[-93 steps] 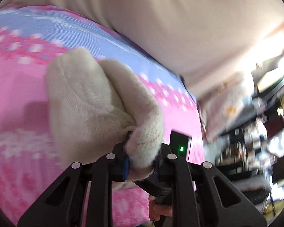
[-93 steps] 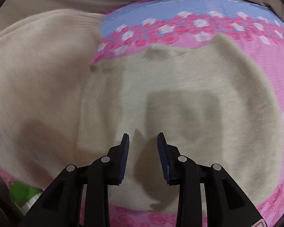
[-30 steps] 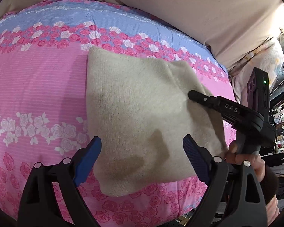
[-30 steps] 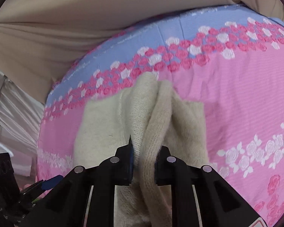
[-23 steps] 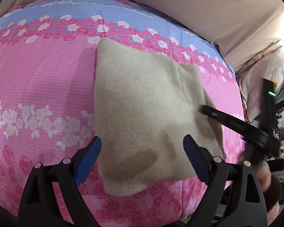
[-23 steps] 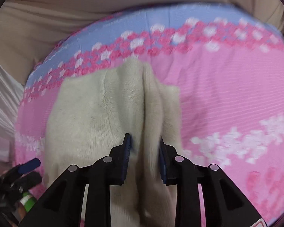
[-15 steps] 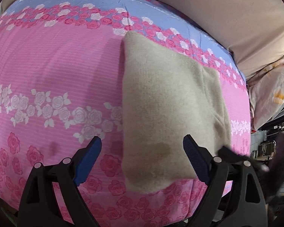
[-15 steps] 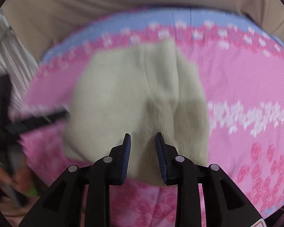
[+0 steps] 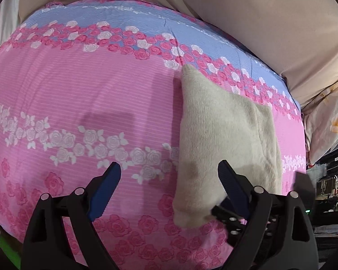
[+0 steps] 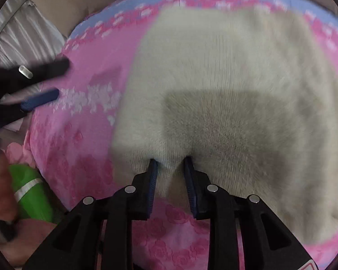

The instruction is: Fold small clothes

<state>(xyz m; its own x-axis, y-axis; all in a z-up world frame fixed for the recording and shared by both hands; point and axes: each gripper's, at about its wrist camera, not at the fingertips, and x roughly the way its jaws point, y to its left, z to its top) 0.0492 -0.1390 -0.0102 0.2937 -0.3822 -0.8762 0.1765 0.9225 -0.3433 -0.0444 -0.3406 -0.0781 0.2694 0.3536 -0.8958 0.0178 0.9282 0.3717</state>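
Ahead of the right hand-held gripper (image 10: 169, 164), the folded cream fuzzy knit garment (image 10: 225, 103) lies flat on the pink rose-print bed sheet (image 9: 78, 103); jaws narrow, released since 1.0 s ago. Left hand-held gripper (image 9: 169, 173) wide, shifted leftward.

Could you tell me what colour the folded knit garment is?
Cream, plain; the knit garment shows best in the left wrist view.
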